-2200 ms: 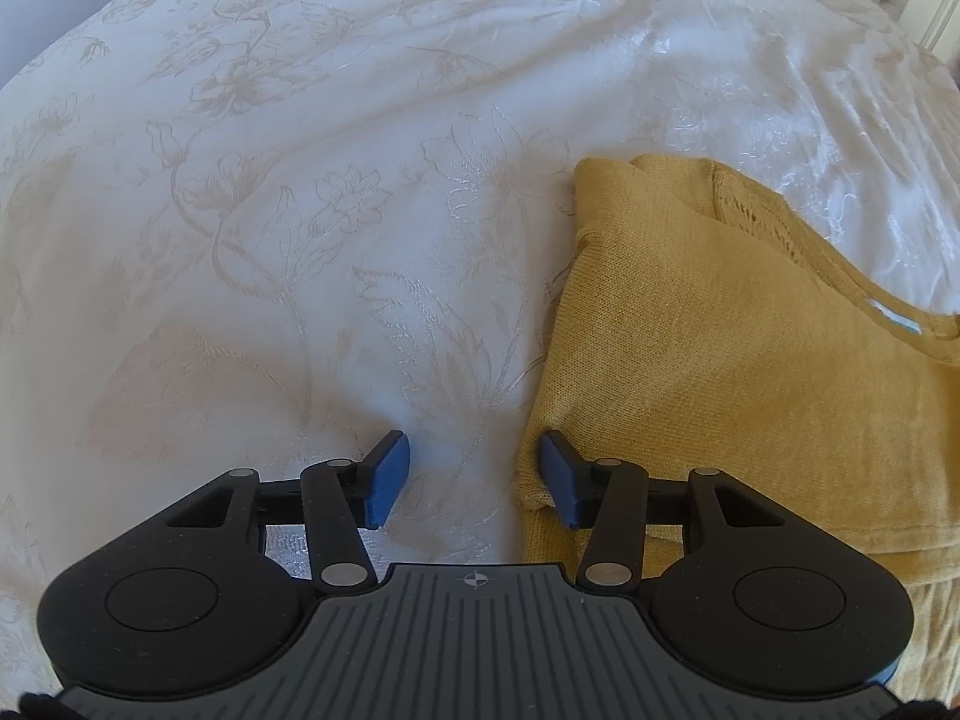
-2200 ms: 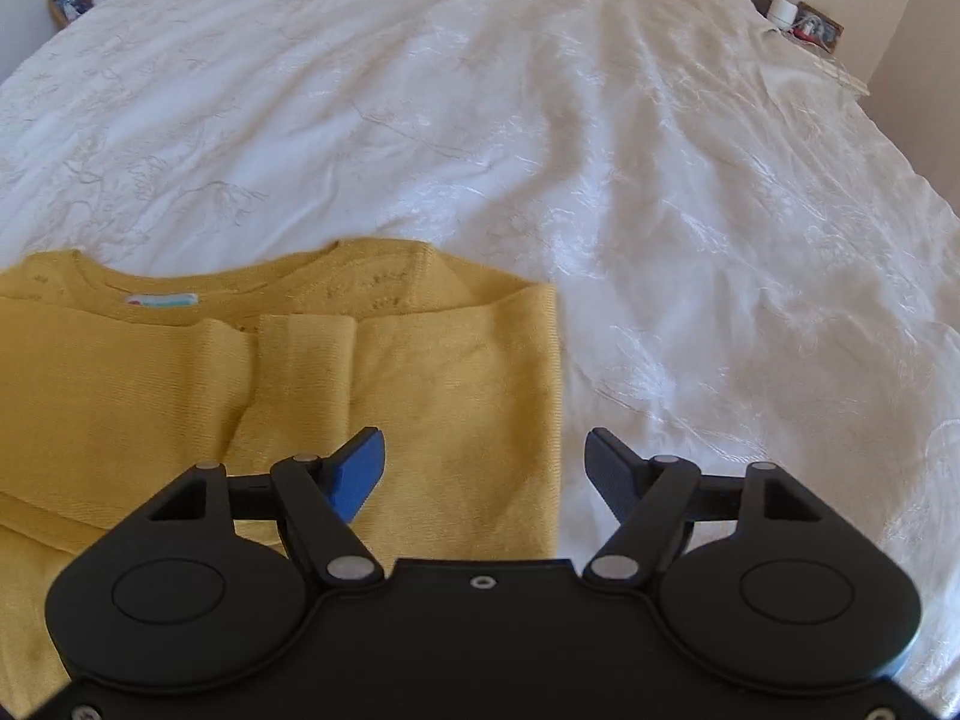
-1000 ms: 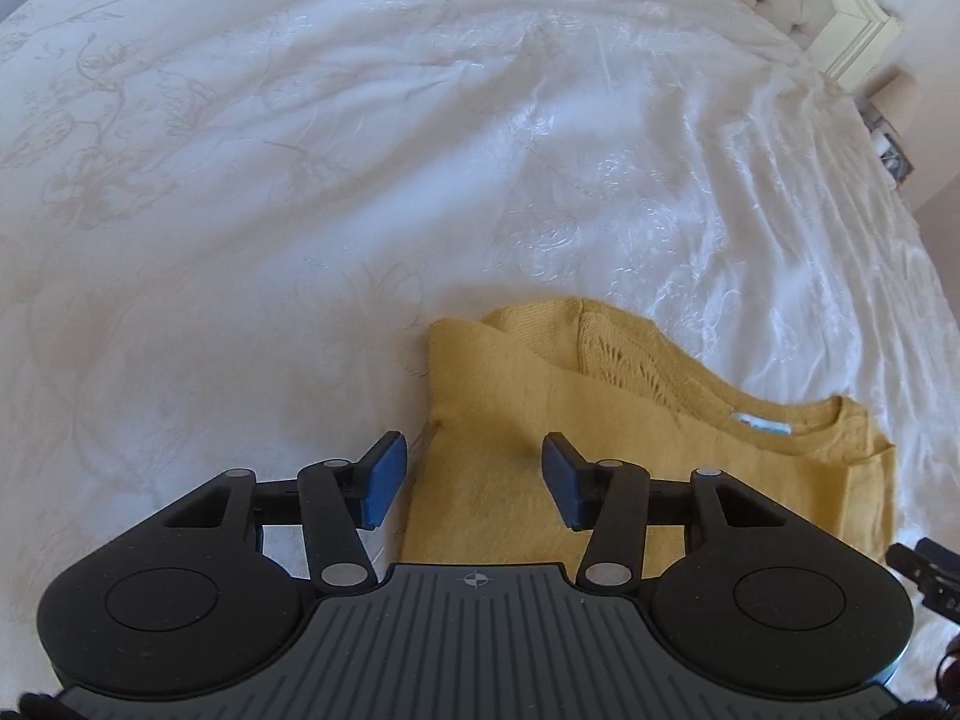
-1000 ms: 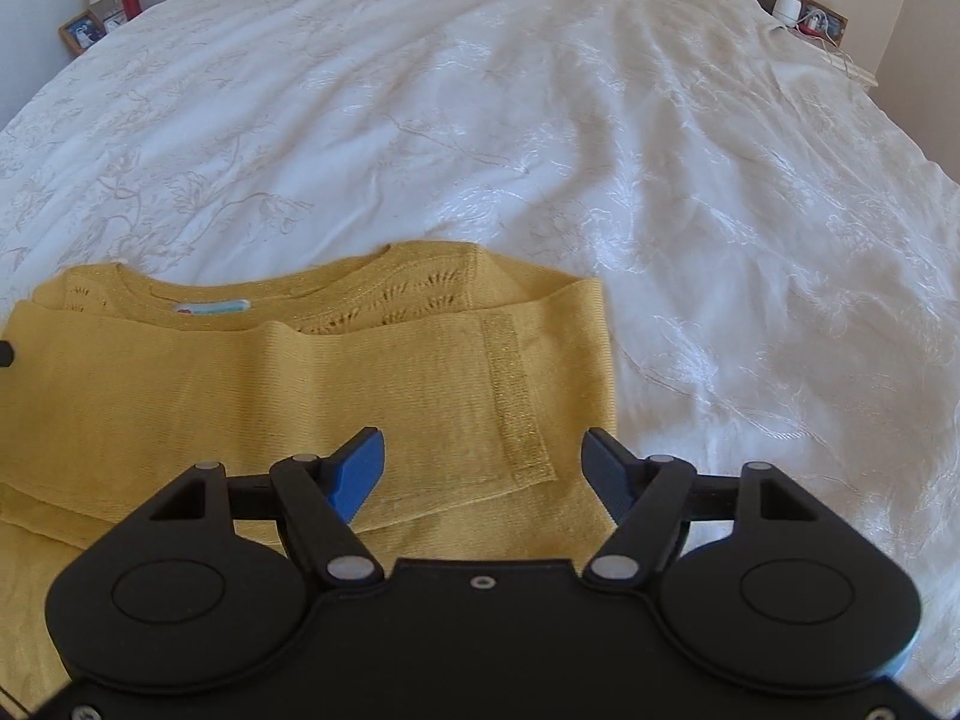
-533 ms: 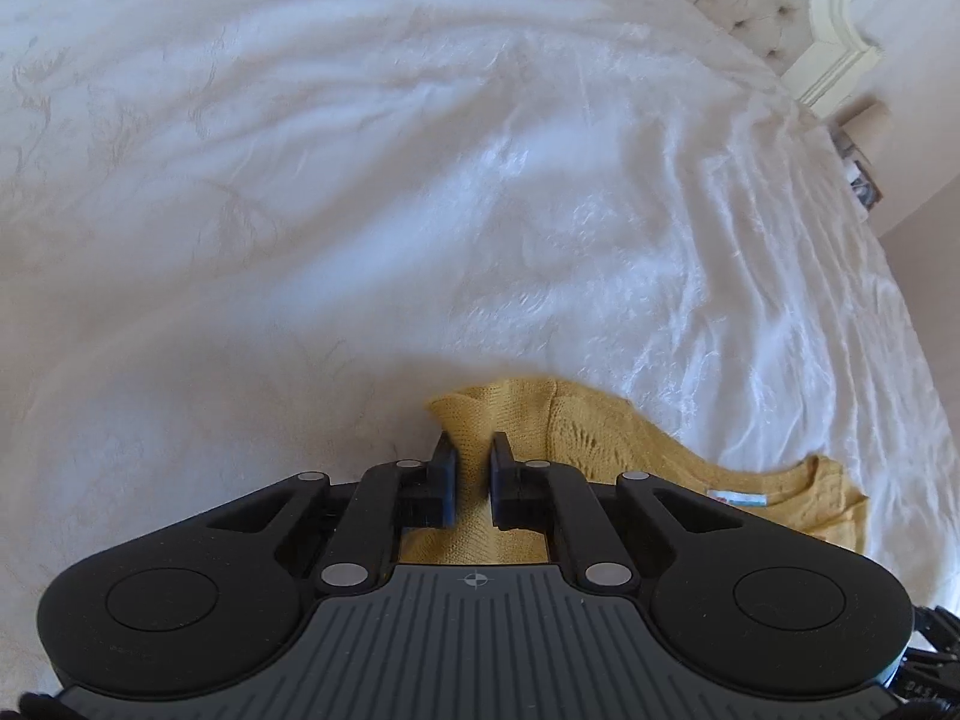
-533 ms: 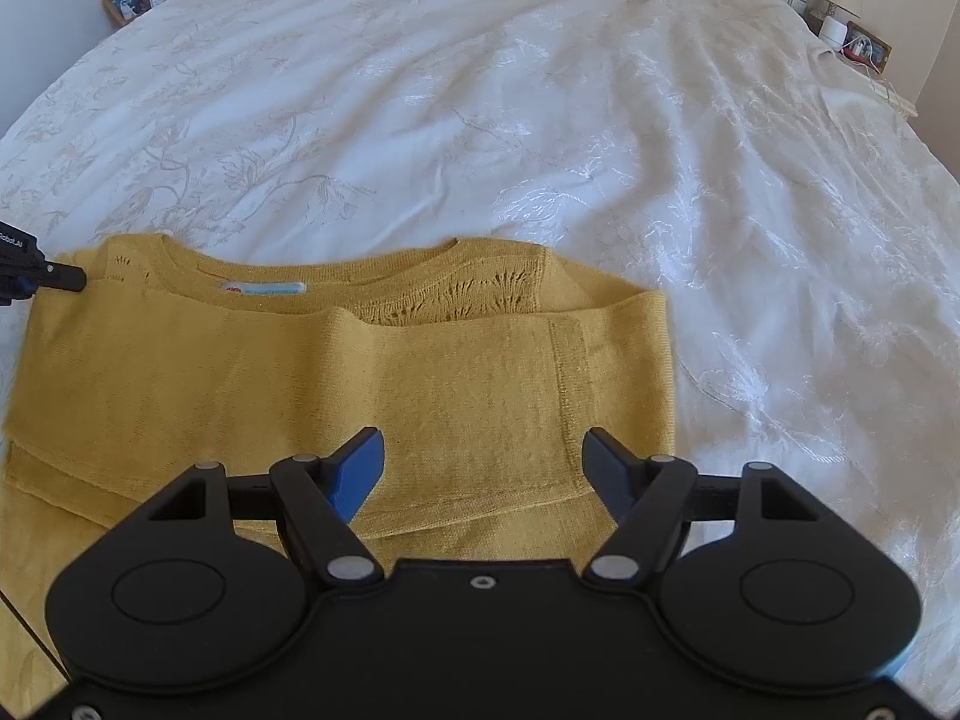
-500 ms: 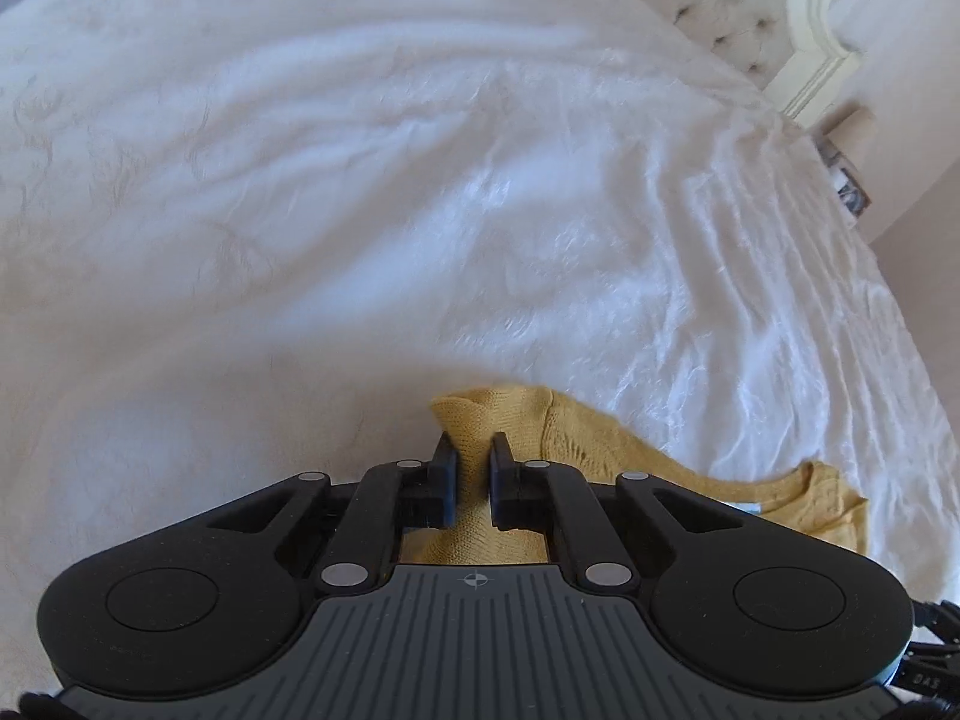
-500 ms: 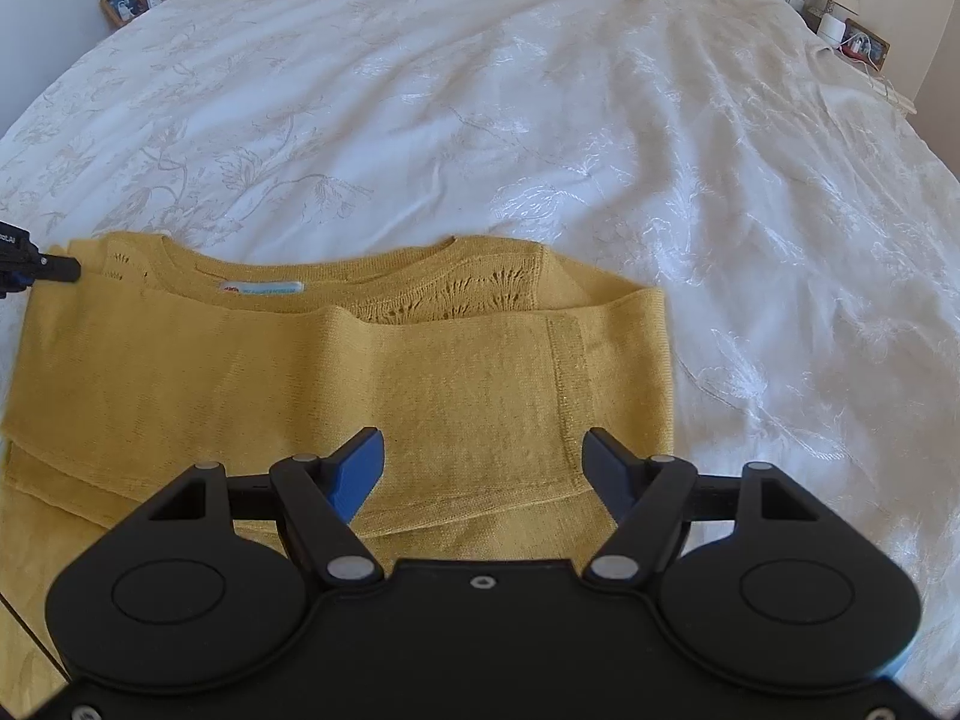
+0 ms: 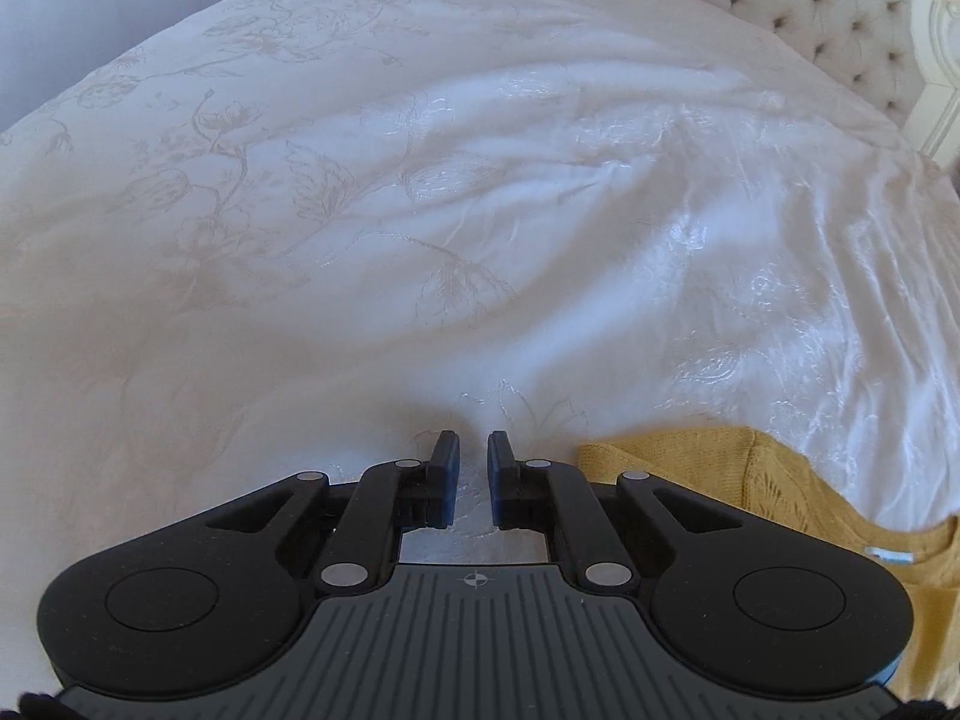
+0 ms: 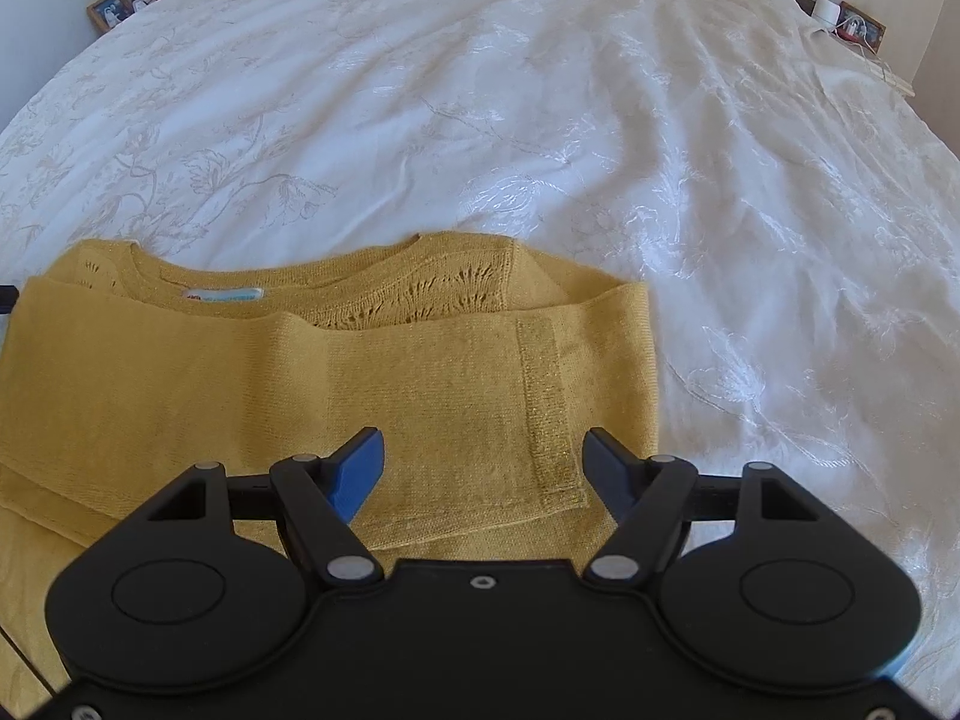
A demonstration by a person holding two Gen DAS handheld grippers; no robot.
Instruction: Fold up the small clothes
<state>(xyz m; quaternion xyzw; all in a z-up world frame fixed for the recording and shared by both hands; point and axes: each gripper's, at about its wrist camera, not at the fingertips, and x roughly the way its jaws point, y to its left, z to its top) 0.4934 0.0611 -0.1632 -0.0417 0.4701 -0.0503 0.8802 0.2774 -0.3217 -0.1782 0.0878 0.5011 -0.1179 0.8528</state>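
A mustard-yellow knit sweater [image 10: 372,372] lies on the white bedspread [image 10: 540,120] with both sleeves folded across its front. Its neckline with a blue label is at the far side. My right gripper [image 10: 483,459] is open and empty, hovering just above the folded sleeve near its cuff. In the left wrist view my left gripper [image 9: 474,468] is shut with nothing between its pads, over bare bedspread [image 9: 420,240]. The sweater's shoulder [image 9: 780,492] lies to its right, apart from it.
The bed is wide and covered by an embroidered white spread. A tufted headboard [image 9: 810,6] stands at the far right in the left wrist view. Nightstands with photo frames and lamps [image 10: 840,12] stand at the bed's far corners.
My left gripper, which was shut on the sweater's shoulder corner, has come off it and swung left over bare bedspread, still shut. My right gripper has stayed open above the sleeve.
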